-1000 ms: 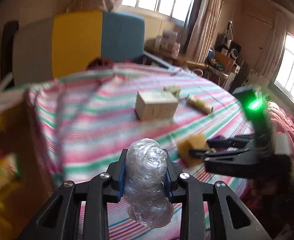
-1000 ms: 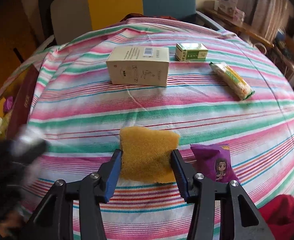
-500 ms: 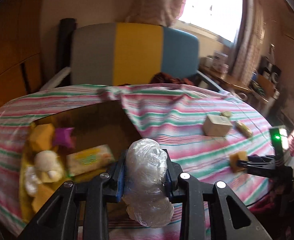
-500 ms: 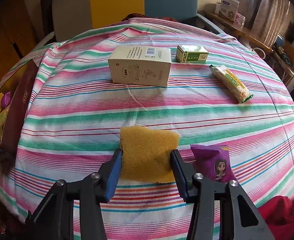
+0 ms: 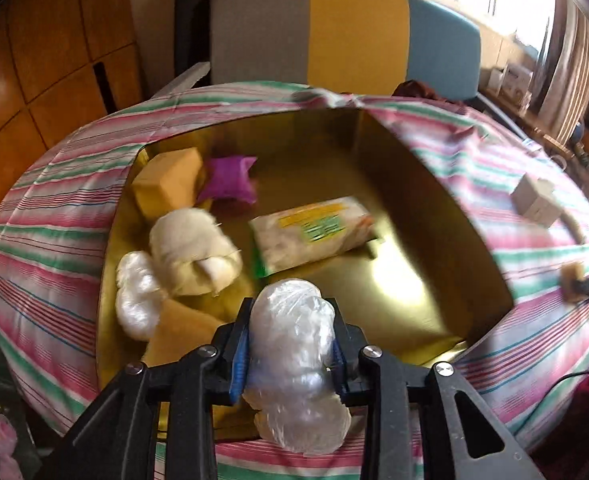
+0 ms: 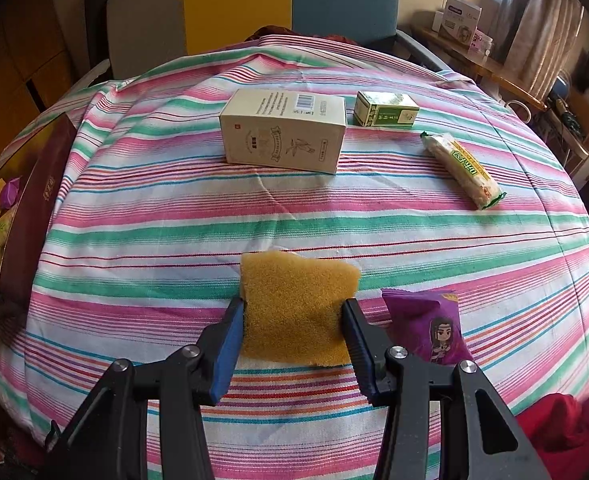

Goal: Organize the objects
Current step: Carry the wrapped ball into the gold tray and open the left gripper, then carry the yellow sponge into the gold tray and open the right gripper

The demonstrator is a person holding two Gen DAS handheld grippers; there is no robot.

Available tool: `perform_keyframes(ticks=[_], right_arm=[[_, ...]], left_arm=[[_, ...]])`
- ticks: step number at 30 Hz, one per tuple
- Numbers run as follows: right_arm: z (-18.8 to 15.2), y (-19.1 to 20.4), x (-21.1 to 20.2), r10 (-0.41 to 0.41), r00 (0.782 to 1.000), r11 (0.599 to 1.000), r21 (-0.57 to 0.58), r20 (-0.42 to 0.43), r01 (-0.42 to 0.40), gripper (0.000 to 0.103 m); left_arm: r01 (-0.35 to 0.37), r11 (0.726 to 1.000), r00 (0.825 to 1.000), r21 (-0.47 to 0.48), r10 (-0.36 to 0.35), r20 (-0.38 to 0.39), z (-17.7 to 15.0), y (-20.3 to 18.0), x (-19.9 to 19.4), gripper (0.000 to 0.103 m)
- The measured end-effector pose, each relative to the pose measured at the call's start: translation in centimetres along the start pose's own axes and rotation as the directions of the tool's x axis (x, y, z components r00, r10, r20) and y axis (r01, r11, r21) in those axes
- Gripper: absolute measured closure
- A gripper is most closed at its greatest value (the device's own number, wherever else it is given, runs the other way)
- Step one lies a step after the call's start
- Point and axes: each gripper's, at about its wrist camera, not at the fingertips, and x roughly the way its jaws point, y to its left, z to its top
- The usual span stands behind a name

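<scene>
Fingers (image 5: 290,354) gripping plastic wad (image 5: 294,364), perhaps above box (image 5: 434,200)

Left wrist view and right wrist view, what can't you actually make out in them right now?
- Left wrist view: the print on the yellow-green packet in the gold box is motion-blurred, unreadable.
- Left wrist view: the plastic-wrapped bundle in the left gripper hides the box's near wall.
- Right wrist view: the sponge in the right gripper hides the cloth beneath it.
- Right wrist view: the gold box is cut off by the left edge.
</scene>
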Motion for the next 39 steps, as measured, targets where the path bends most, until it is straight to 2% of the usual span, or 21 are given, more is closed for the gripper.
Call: perform_keyframes(ticks=[2,3,6,8,13,19,22,26,29,31,34,39], right_arm=[[0.0,0.0,0.0,0.001,1.0,1.0,0.0,-0.001,-0.001,0.054],[0.0,0.0,0.0,0.001,1.0,1.0,0.0,-0.001,-0.001,0.054],[0.0,0.0,0.0,0.001,1.0,1.0,-0.001,-0.001,-0.001,0.054],[0.0,0.0,0.0,0.001,1.0,1.0,-0.001,-0.001,-0.001,0.054],[0.0,0.0,0.0,0.0,1.0,1.0,-0.005,0.0,0.0,0.054],[0.0,0.0,-0.1,-0.001,1.0,1.0,-0.002,0.008,0.001,0.056],[0.1,-0.2,-0.2,0.004,1.0,1.0,0.008,0.011,-0.004,0.057],[0.1,-0.3,-0.4,0.011,1.0,1.0,0.018,0.011,-0.012,0.057],[0.4,0.4,-1.3,0.052,0.998,0.998,0.034,0.026,-0.053,0.057],[0.9,1.8,-2.3,0.1,0.994,0.994,0.031,0.049,-0.102,0.057],[1.9,6.1,-4.4,0.193,0.977,0.981,-0.041,0.088,-0.19,0.057],[3.2,15.8,-7.5,0.356,0.929,0.916,-0.238,0.104,-0.324,0.057]], left_arm=[[-0.013,1.0,1.0,-0.008,0.013,-0.012,-0.1,0.6,0.5,0.068],[0.006,1.0,1.0,-0.018,-0.006,-0.022,-0.1,1.0,0.7,0.066],[0.043,0.998,0.998,-0.045,-0.045,-0.045,-0.2,1.6,1.2,0.056],[0.051,0.998,0.997,-0.04,-0.053,-0.049,-0.2,1.4,1.2,0.046],[0.069,0.997,0.997,-0.038,-0.07,-0.024,-0.6,1.7,0.0,0.045],[0.117,0.989,0.99,-0.091,-0.109,0.084,-0.5,3.4,-3.4,0.045],[0.046,0.995,0.991,-0.09,-0.034,0.131,-0.4,4.1,-4.8,0.045],[-0.013,0.994,0.987,-0.112,0.031,0.16,-0.4,4.7,-6.5,0.044],[-0.02,0.993,0.985,-0.118,0.04,0.17,-0.4,4.9,-7.1,0.044],[-0.017,0.993,0.984,-0.117,0.038,0.175,-0.6,5.0,-7.4,0.044],[-0.019,0.993,0.983,-0.119,0.04,0.178,-0.8,5.2,-7.5,0.044],[-0.024,0.99,0.982,-0.14,0.049,0.184,-1.2,5.9,-7.6,0.044]])
